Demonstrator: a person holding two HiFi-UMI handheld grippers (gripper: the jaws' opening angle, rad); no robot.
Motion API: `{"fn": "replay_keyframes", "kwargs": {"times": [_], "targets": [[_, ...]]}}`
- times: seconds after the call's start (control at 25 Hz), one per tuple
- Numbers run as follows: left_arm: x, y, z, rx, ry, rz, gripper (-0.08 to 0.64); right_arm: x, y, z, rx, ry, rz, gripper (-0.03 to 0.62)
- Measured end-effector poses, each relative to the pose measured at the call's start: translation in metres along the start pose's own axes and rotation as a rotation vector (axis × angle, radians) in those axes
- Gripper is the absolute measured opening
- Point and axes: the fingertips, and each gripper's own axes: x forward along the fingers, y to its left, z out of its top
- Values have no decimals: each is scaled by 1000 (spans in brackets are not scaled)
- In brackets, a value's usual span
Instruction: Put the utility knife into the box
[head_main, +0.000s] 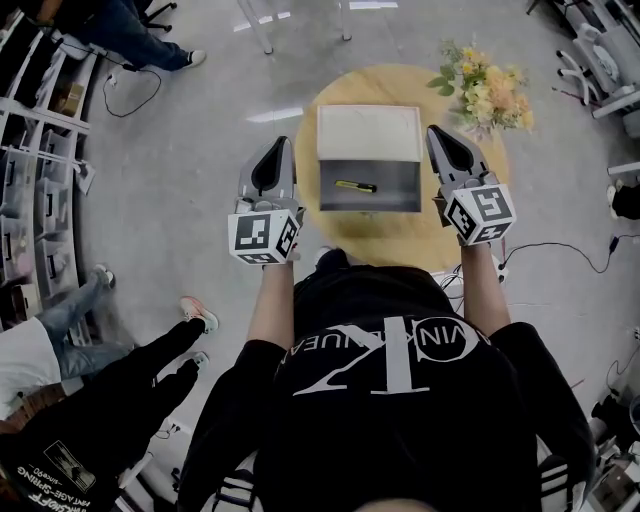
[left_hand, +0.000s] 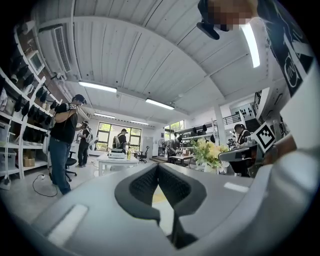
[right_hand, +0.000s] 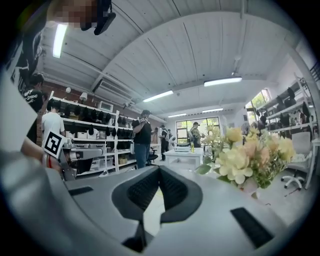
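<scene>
Two forearms are reaching forward from a person in a black printed shirt, each hand carrying a tool beside an open box (head_main: 398, 172) on a round wooden worktop (head_main: 400, 245). The left tool (head_main: 281, 146) is hovering just off the box's left wall and the right tool (head_main: 436, 132) just off its right, each marker cube turning its squares up toward the head camera. Both gripper views are showing the ribbed jaws meeting at the tips, leaving only a hollow oval behind them and nothing caught inside. Judging by that symmetrical, empty stance, the pair are keeping clear so the box's contents are open to view, rather than reaching for anything. Between them, the utility knife (head_main: 355, 186) is lying flat on the grey floor of the box, left of centre and nearly parallel to the front wall, apart from every side. It is showing as a slim bar, yellow-green along the body and darker at the ends, too small for blade detail. On that reading, the task is looking complete. The box's pale lid (head_main: 368, 132) is lying folded back on the far side. Farther off, yellow and cream flowers (head_main: 487, 92) are occupying the worktop's far right, and beyond them other people are working among shelves and tables.
</scene>
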Motion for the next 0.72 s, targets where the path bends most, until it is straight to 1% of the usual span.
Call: {"fn": "replay_keyframes", "kwargs": {"times": [0.72], "targets": [[-9, 10, -4, -1, 17, 29, 11, 8, 8, 0, 4, -3, 18, 14]]}}
